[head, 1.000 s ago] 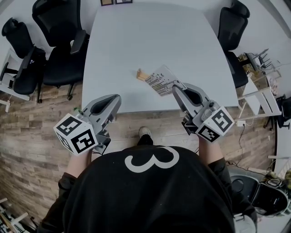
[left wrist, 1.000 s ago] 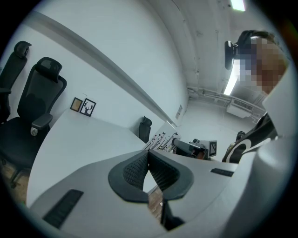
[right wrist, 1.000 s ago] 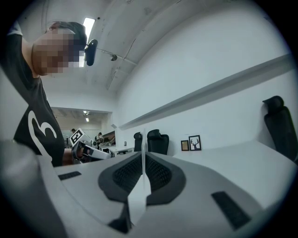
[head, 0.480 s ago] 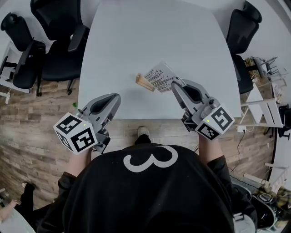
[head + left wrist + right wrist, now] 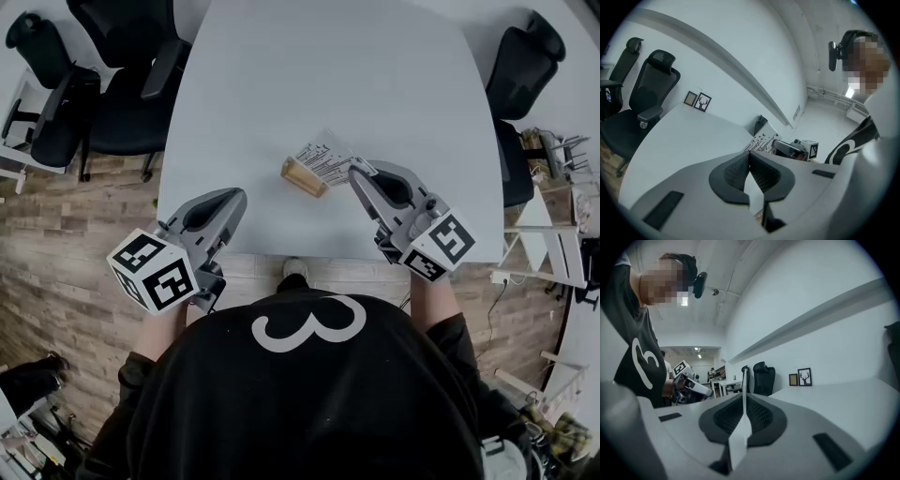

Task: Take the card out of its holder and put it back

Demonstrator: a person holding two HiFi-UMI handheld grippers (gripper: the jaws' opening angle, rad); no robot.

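Note:
A small wooden card holder (image 5: pixel 303 176) lies on the white table (image 5: pixel 281 75) near its front edge. Just right of and above the holder, a white printed card (image 5: pixel 324 157) stands tilted. My right gripper (image 5: pixel 357 171) is shut on the card's right edge; in the right gripper view the card (image 5: pixel 743 394) shows edge-on between the pads. Whether the card's lower edge sits in the holder's slot I cannot tell. My left gripper (image 5: pixel 234 197) hovers over the table's front edge, left of the holder, shut with nothing in it. The left gripper view shows the card (image 5: pixel 761 139) and the right gripper (image 5: pixel 794 149) ahead.
Black office chairs stand at the table's left (image 5: pixel 112 84) and right (image 5: pixel 525 56) sides. Two small framed pictures (image 5: pixel 698 100) lean at the table's far end. A white shelf rack (image 5: pixel 553 225) stands on the wood floor to the right.
The right gripper has brought the card closer to the wooden holder, and the card now looks more upright. The left gripper has shifted slightly forward over the table edge.

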